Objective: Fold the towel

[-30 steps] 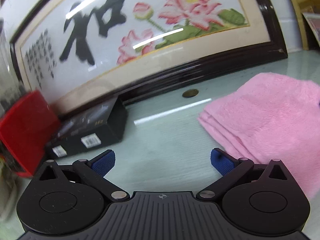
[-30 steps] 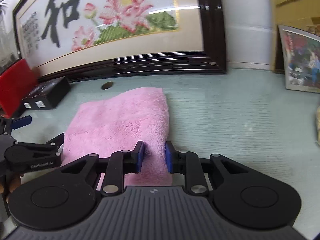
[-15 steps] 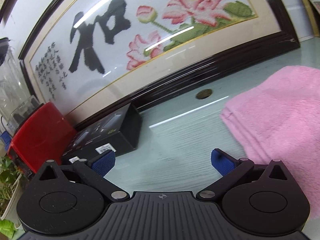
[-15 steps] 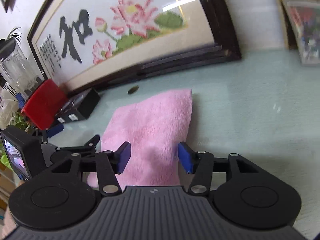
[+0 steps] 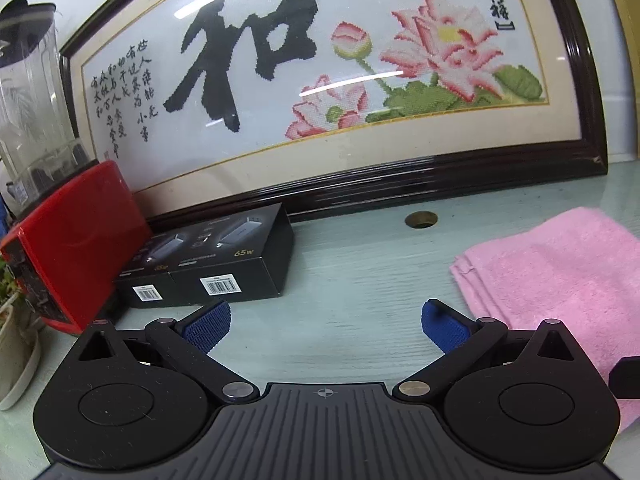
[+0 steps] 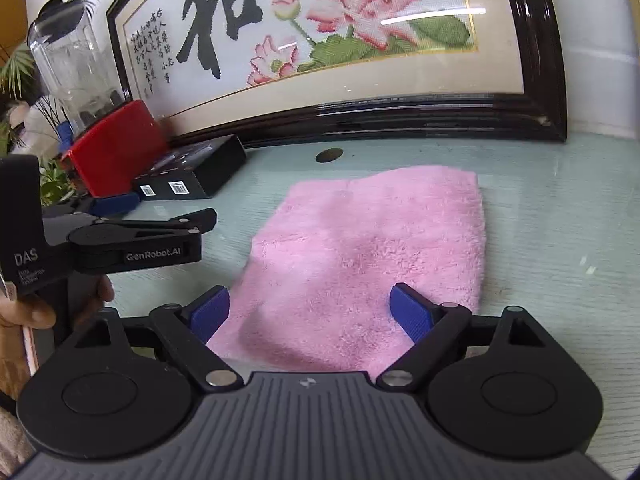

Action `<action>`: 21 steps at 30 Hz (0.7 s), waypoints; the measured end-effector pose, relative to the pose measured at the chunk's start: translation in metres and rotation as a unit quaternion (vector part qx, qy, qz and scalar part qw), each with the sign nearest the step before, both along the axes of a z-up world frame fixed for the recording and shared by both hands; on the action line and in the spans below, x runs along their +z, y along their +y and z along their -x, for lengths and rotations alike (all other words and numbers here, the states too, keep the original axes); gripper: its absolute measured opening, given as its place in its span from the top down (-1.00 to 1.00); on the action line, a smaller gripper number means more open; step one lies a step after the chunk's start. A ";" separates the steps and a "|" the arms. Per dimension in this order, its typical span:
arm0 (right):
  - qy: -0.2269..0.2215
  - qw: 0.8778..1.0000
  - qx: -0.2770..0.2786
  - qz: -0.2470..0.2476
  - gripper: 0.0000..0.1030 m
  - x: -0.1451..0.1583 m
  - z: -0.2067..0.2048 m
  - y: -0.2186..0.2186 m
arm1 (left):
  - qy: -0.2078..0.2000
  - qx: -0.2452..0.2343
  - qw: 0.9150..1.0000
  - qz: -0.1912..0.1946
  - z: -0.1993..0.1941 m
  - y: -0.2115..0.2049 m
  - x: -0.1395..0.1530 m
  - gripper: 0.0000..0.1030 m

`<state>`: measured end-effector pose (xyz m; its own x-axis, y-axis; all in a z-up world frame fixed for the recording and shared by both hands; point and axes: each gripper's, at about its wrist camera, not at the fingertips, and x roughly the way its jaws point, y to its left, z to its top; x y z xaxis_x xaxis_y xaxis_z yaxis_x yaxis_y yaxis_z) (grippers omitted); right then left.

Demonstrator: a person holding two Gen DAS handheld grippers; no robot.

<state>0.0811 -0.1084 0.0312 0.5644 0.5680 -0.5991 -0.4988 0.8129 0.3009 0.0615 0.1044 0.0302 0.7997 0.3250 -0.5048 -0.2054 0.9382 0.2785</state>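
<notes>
Pink towel (image 6: 360, 256), folded, flat on the table (image 6: 560, 208) before the framed embroidery (image 6: 320, 20): right gripper (image 6: 310, 312), clamped on its near edge a second ago, now opening, pads clear; left gripper (image 5: 326, 324) open, empty, beside it; fold apparently complete.

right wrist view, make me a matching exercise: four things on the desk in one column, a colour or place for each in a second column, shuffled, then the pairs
Things:
1. towel
2. blender base
3. charger boxes
4. cable hole

Descriptions:
A. red, under a clear jug
B. round, in the desk between frame and towel
C. pink, folded flat, in front of the open jaws
D. black, with barcode labels, beside the red base

Pairs: 1-C, 2-A, 3-D, 4-B
</notes>
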 end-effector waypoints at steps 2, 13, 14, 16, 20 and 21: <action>-0.037 0.999 -0.008 0.032 -0.72 0.008 0.011 0.005 | -0.010 0.012 1.000 -0.001 0.002 0.004 0.003 -1.00; -0.110 0.972 0.012 0.206 -0.72 -0.012 0.020 0.069 | -0.014 0.023 0.999 0.039 0.005 0.020 0.013 -1.00; -0.096 0.977 0.015 0.189 -0.72 -0.013 0.014 0.072 | -0.015 0.023 0.999 0.039 0.005 0.020 0.013 -1.00; -0.080 0.984 0.017 0.160 -0.72 -0.012 0.006 0.070 | -0.016 0.026 0.999 0.039 0.006 0.021 0.013 -1.00; -0.076 0.991 0.003 0.112 -0.73 0.000 0.004 0.057 | -0.018 0.048 0.997 0.065 0.005 0.034 0.016 -1.00; -0.071 0.993 -0.002 0.097 -0.75 0.002 0.000 0.054 | -0.018 0.053 0.996 0.073 0.005 0.037 0.017 -1.00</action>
